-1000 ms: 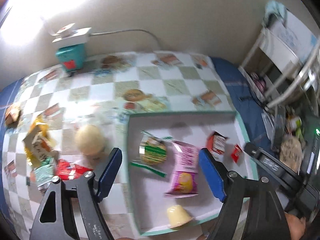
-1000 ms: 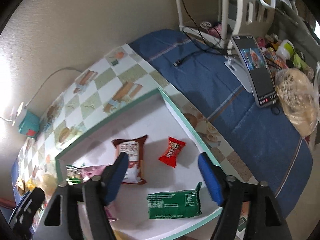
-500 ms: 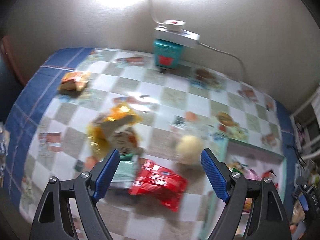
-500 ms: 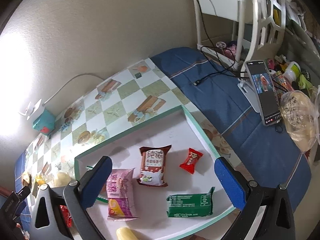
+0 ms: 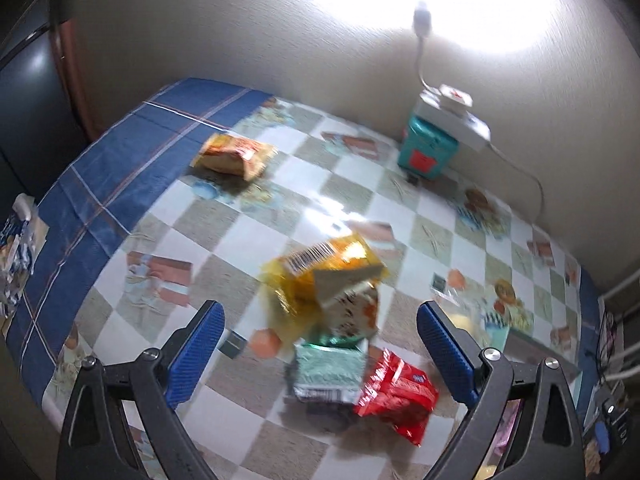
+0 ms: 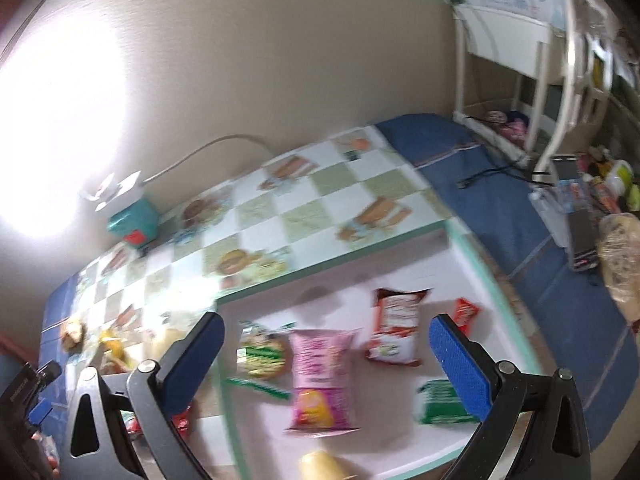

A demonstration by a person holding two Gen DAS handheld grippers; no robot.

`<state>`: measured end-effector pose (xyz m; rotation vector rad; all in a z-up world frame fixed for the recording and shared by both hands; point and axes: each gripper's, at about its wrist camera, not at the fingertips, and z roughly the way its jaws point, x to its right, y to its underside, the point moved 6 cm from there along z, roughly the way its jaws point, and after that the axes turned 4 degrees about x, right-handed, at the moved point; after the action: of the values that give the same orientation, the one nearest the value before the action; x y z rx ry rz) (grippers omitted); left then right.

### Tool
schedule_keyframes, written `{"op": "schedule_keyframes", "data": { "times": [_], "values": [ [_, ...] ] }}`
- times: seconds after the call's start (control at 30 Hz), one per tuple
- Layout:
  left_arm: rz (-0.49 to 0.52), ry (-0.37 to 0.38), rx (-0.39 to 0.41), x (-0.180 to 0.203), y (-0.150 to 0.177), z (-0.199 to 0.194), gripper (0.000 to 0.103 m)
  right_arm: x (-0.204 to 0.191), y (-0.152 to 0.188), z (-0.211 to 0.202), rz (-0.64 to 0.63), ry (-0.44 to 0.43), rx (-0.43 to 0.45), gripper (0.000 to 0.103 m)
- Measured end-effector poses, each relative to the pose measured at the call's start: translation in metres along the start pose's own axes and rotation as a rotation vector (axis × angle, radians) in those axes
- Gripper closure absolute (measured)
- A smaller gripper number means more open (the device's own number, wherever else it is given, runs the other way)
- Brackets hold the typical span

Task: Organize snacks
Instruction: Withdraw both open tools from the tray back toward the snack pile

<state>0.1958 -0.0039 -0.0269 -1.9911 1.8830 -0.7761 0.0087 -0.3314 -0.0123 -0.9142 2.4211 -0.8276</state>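
Left wrist view: left gripper (image 5: 320,344) fingers spread over yellow packet (image 5: 320,280); right gripper (image 6: 326,356) fingers spread, empty.

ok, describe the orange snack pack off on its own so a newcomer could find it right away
Start at the checkered tablecloth in the left wrist view and go to its far left, where the checks meet the blue border. The orange snack pack lies flat there, alone. Unlike the yellow bag, the green packet and the red packet piled between the open left tool, nothing touches it.
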Motion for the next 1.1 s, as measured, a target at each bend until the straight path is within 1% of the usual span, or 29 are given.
{"op": "schedule_keyframes", "data": {
  "times": [0.07, 0.13, 0.2, 0.23, 0.47, 0.6, 0.67, 0.73, 0.83, 1.1],
  "values": [
    [-0.031, 0.012, 0.023, -0.011, -0.006, -0.003, 0.006, -0.015, 0.004, 0.0, -0.017, -0.026, 0.009, 0.0],
    [-0.065, 0.019, 0.047, -0.023, -0.011, -0.005, 0.006, -0.028, 0.006, -0.003, -0.043, -0.033, 0.048, 0.0],
    [-0.091, 0.018, 0.057, -0.035, -0.015, -0.006, 0.006, -0.04, 0.008, -0.005, -0.066, -0.03, 0.071, 0.0],
    [-0.099, 0.02, 0.057, -0.04, -0.016, -0.006, 0.006, -0.047, 0.009, -0.006, -0.074, -0.043, 0.075, 0.0],
    [-0.163, 0.059, 0.033, -0.069, -0.022, -0.004, 0.006, -0.08, 0.023, 0.002, -0.07, -0.108, 0.044, 0.0],
    [-0.175, 0.074, -0.001, -0.081, -0.021, 0.003, 0.006, -0.102, 0.038, 0.01, -0.057, -0.171, -0.017, 0.0],
    [-0.17, 0.083, -0.006, -0.084, -0.02, 0.004, 0.006, -0.111, 0.044, 0.012, -0.071, -0.184, -0.036, 0.0],
    [-0.166, 0.075, 0.017, -0.088, -0.022, 0.002, 0.006, -0.121, 0.052, 0.016, -0.124, -0.155, -0.053, 0.0],
    [-0.18, 0.075, 0.039, -0.093, -0.025, 0.001, 0.006, -0.132, 0.064, 0.024, -0.175, -0.14, -0.076, 0.0],
    [-0.21, 0.07, 0.064, -0.101, -0.029, 0.0, 0.006, -0.162, 0.083, 0.029, -0.234, -0.197, -0.076, 0.0]
  ]
}}
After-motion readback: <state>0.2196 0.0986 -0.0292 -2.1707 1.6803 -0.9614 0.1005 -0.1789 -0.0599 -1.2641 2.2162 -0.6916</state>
